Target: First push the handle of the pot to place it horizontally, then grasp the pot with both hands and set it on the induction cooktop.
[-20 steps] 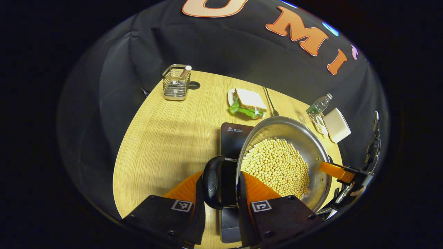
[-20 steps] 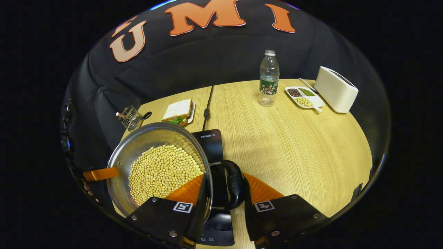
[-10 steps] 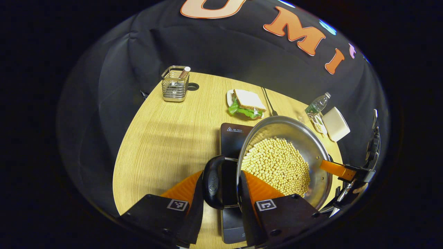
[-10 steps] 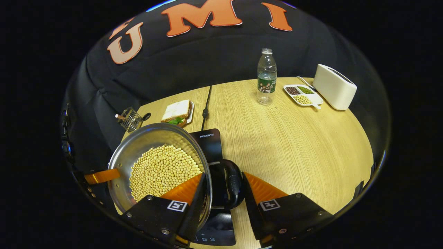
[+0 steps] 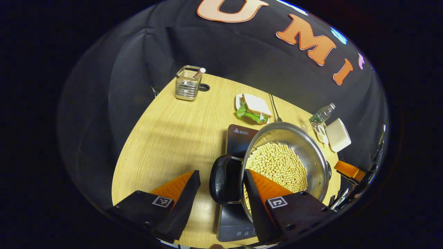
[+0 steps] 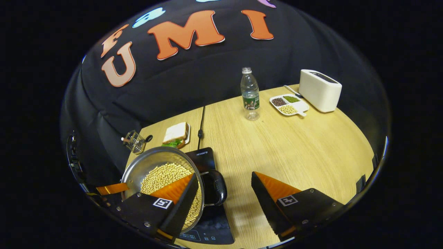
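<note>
Now pot of soybeans [image 5: 282, 164] sits on induction cooktop [image 5: 238, 138]. My left gripper [image 5: 219, 193] and right gripper [image 6: 225, 197] both spread wide, empty, straddling loop handles [image 6: 216, 186]. Risk: careless retreat snags handle, drags pot off-centre, spills beans.

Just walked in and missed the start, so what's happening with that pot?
A person works two grippers around a pot of beans sitting on the cooktop. Both grippers are open: the left gripper straddles one black handle, and the right gripper has the other handle between its spread fingers, gripping nothing.
</note>
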`<state>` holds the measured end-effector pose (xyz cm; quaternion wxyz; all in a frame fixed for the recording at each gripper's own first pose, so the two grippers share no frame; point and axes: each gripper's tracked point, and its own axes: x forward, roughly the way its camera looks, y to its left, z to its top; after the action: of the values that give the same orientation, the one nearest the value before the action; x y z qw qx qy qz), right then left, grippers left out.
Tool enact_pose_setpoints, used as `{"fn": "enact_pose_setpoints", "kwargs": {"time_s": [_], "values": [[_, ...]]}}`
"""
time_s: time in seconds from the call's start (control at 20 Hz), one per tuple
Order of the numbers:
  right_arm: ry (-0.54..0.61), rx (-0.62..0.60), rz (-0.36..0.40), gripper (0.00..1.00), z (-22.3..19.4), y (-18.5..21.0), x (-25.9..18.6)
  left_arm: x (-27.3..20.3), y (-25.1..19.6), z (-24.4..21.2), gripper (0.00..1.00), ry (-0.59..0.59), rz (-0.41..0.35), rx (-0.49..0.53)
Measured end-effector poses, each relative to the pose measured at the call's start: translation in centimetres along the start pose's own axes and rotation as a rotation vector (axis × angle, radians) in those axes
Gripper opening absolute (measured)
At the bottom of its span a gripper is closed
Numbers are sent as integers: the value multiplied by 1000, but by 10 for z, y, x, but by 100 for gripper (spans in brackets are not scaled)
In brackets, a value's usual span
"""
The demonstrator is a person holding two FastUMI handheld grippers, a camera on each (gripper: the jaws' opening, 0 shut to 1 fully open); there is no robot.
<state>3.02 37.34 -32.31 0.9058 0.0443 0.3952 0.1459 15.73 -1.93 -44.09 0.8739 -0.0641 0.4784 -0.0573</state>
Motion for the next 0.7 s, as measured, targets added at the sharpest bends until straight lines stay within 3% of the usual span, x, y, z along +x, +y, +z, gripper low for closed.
{"fn": "enact_pose_setpoints", "kwargs": {"time_s": [0.1, 0.25, 0.7], "values": [[-56, 4, 1, 95, 21, -3, -18, -9, 6, 15, 100, -62, 41, 30], [-159, -45, -3, 95, 59, -4, -49, -44, 5, 56, 99, -192, 72, 100], [-488, -162, -35, 95, 189, 18, -189, -185, -42, 201, 98, -578, -11, 146]]}}
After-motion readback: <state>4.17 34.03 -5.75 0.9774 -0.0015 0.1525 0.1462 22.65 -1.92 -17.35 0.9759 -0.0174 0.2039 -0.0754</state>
